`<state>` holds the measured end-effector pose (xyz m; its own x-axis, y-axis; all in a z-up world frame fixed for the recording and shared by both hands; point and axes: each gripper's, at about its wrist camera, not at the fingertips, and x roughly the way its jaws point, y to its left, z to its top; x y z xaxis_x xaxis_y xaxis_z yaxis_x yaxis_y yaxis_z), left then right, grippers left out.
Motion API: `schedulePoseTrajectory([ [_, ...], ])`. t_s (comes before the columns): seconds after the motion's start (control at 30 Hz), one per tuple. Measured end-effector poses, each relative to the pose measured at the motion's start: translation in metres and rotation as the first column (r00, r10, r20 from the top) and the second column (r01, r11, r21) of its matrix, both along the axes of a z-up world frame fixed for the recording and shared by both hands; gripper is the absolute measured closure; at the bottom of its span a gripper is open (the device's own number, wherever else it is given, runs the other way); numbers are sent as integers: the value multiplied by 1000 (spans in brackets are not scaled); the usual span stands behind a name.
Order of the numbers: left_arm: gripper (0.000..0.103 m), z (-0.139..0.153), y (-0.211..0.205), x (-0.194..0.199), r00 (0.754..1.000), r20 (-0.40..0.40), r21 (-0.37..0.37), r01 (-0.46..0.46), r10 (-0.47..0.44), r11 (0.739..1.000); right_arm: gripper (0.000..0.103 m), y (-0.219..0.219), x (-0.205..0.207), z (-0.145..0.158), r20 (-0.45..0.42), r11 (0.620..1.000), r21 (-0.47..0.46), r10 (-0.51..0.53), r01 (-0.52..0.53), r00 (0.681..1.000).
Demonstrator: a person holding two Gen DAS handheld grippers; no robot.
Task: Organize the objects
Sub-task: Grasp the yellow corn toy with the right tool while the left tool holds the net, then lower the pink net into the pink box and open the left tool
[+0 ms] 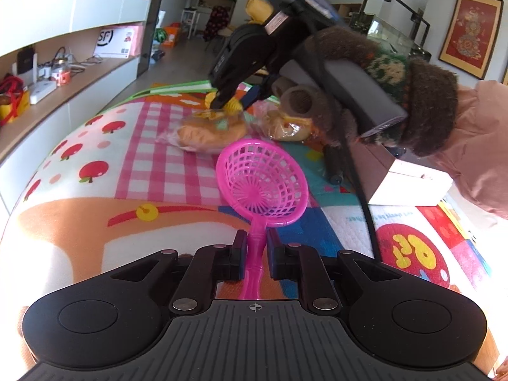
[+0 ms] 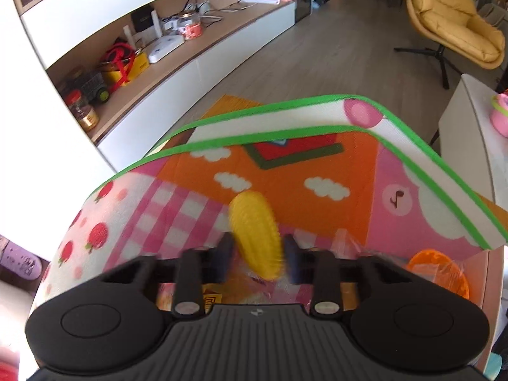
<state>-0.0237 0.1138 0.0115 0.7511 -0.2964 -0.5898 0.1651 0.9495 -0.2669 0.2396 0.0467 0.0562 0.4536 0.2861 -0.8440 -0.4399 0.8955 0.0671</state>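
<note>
Here left hand-held gripper [image 1: 256, 247] clamps pink strainer [image 1: 262, 181]; right hand-held gripper [image 2: 257, 254] grips yellow corn [image 2: 255, 235]

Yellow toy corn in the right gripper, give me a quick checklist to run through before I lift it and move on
1. Right gripper closed on the yellow toy corn: ok, a finger on each side of it.
2. Corn held squarely: cannot tell, the right wrist view is blurred.
3. Left gripper holding the pink strainer by its handle: ok.
4. Strainer clear of the wrapped buns: ok, it sits nearer the camera, apart from them.
5. Corn clear of the wrapped buns beside it: cannot tell, they overlap in the left wrist view.
6. Play mat beyond the corn free of objects: ok.
</note>
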Motion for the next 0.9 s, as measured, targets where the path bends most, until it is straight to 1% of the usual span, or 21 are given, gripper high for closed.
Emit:
schedulePoseTrajectory([
  [0.17,87,-1,-2,2,1000,-4,-8,-9,9,1000,72,-34,-33,40,47,998,64,7,-10,999],
  [0.27,87,-1,-4,3,1000,-8,-8,-13,13,1000,72,-61,-68,59,88,996,83,14,-21,996],
  [0.33,87,-1,-5,6,1000,-13,-10,-12,12,1000,72,-79,-96,65,109,996,85,25,-34,994],
  [0.47,87,-1,-10,14,1000,-24,9,-10,10,1000,72,-112,-155,58,124,997,70,25,-34,992],
  [0.6,88,2,-23,14,1000,-21,31,17,-17,999,72,-146,-204,40,109,997,75,-27,19,994],
  [0.67,88,4,-31,10,999,-21,37,48,-47,998,72,-162,-222,31,97,996,61,-64,58,993],
  [0.77,88,8,-45,3,995,-26,46,98,-97,994,72,-186,-243,19,59,992,65,-110,106,992],
  [0.9,88,18,-67,-7,988,-30,50,154,-152,987,72,-211,-272,10,69,989,63,-136,132,988],
])
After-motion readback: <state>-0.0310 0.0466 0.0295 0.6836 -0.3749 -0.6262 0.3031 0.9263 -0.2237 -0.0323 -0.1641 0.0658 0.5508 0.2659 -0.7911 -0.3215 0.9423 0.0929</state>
